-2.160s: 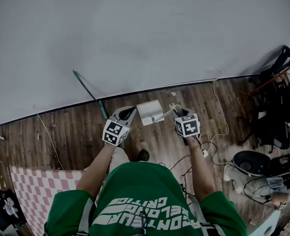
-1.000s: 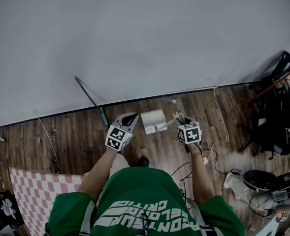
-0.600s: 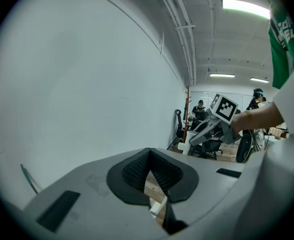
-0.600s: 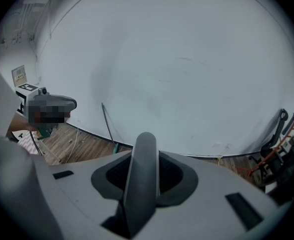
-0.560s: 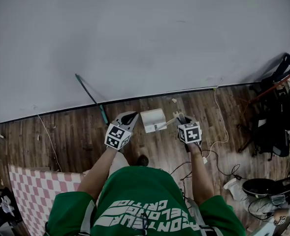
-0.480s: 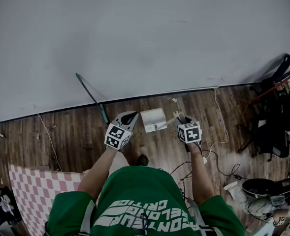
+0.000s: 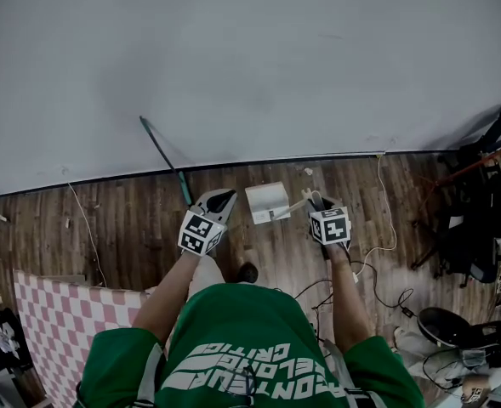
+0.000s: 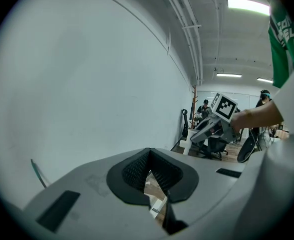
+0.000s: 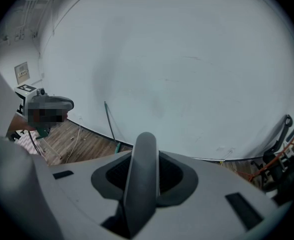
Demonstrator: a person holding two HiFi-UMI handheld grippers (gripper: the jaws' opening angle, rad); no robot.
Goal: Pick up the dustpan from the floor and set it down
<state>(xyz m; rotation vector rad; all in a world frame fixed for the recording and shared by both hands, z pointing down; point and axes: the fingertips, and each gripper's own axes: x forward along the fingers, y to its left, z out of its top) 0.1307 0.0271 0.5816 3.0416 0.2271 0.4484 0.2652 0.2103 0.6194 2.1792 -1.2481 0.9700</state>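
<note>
A white dustpan [image 7: 266,201] hangs in front of me over the wooden floor, near the wall. Its grey handle [image 9: 143,184] runs back between the jaws of my right gripper [image 7: 311,199], which is shut on it. The left gripper view shows that right gripper [image 8: 205,134] with the white pan [image 8: 186,143] at its tip. My left gripper [image 7: 220,200] hovers just left of the pan, apart from it. Its pads [image 8: 137,170] meet at the tips with nothing between them.
A green-handled broom [image 7: 163,158] leans on the white wall left of my left gripper. A pink checkered mat [image 7: 59,317] lies at lower left. White cables [image 7: 384,195] trail on the floor to the right, beside dark chairs and clutter [image 7: 480,202].
Both grippers and the dustpan have drifted slightly along the wall together. The right gripper's hold on the handle is unchanged, and the left stays shut and empty.
</note>
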